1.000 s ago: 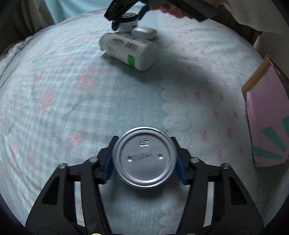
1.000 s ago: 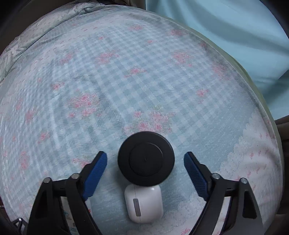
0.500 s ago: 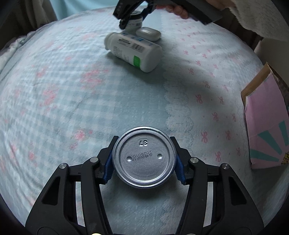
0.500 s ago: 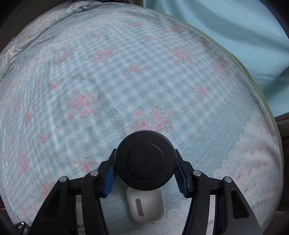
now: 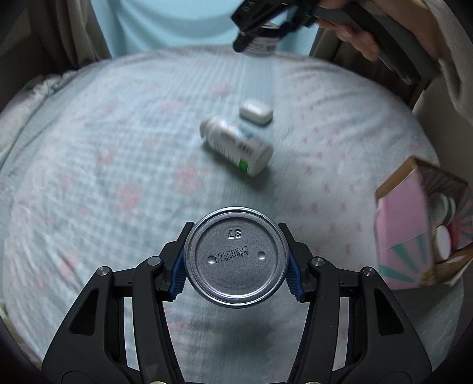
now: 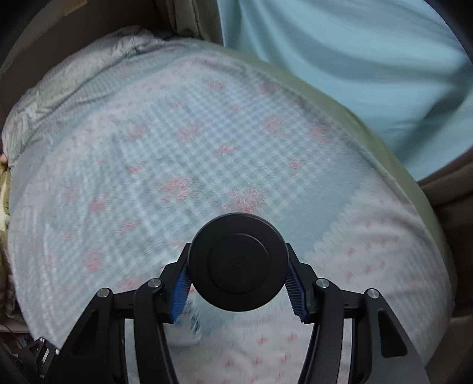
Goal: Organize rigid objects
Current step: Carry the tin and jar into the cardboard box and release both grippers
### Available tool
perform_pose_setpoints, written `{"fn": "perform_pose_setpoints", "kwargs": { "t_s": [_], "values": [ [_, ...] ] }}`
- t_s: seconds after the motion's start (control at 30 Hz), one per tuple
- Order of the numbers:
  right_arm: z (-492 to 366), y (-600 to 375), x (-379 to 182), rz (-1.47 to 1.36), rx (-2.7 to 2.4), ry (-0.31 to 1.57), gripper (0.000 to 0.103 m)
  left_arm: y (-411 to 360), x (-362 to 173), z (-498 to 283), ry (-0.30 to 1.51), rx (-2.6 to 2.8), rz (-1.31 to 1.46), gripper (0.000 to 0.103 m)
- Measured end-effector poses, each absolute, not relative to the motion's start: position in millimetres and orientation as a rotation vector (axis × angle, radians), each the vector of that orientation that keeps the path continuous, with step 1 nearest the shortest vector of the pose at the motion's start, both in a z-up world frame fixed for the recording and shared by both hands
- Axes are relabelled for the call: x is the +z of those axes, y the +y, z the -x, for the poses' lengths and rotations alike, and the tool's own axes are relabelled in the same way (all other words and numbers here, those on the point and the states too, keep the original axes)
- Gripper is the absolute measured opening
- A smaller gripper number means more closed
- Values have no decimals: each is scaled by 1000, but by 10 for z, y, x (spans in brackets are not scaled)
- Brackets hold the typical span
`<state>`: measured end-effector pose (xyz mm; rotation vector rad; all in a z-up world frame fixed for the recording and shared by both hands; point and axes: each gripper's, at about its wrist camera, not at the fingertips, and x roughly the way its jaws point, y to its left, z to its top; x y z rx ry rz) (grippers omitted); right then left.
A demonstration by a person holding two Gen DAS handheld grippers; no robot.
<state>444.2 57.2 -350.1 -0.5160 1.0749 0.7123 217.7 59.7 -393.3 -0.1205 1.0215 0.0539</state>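
My left gripper (image 5: 235, 258) is shut on a metal can (image 5: 235, 256), whose silver base faces the camera, held above the bed. My right gripper (image 6: 239, 267) is shut on a small jar with a black lid (image 6: 239, 263) and holds it high above the bed. It shows in the left wrist view (image 5: 264, 28) at the top, with the jar (image 5: 263, 44) between its fingers. A white pill bottle (image 5: 236, 144) lies on its side on the bedspread. A white earbud case (image 5: 255, 112) lies just behind it.
The bed has a blue checked cover with pink flowers (image 5: 118, 147). An open pink box (image 5: 414, 227) with round white things inside stands at the right edge. A light blue curtain (image 6: 354, 59) hangs behind the bed.
My right gripper closed on the black-lidded jar and lifted it off the bed, away from the earbud case. My left gripper rose with the can.
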Motion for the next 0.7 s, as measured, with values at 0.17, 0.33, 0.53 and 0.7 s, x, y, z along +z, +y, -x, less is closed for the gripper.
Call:
{"fn": "perform_pose_setpoints", "kwargs": {
  "t_s": [0.17,0.33,0.53,0.7],
  "values": [
    [-4086,170,-2984,453,681,1072,52,546,-3438,-2090,975,31,109,51],
    [-3675,-422,-2513,379,626,1082,52,355,-2937,-1951,939,-18,95,51],
    [-3191,-1302,-2090,308,536,1085,52,-44,-2423,-1844,921,-98,64,51],
    [-2837,-2114,-1927,239,440,1098,52,-443,-2131,-1836,910,-161,38,51]
  ]
}}
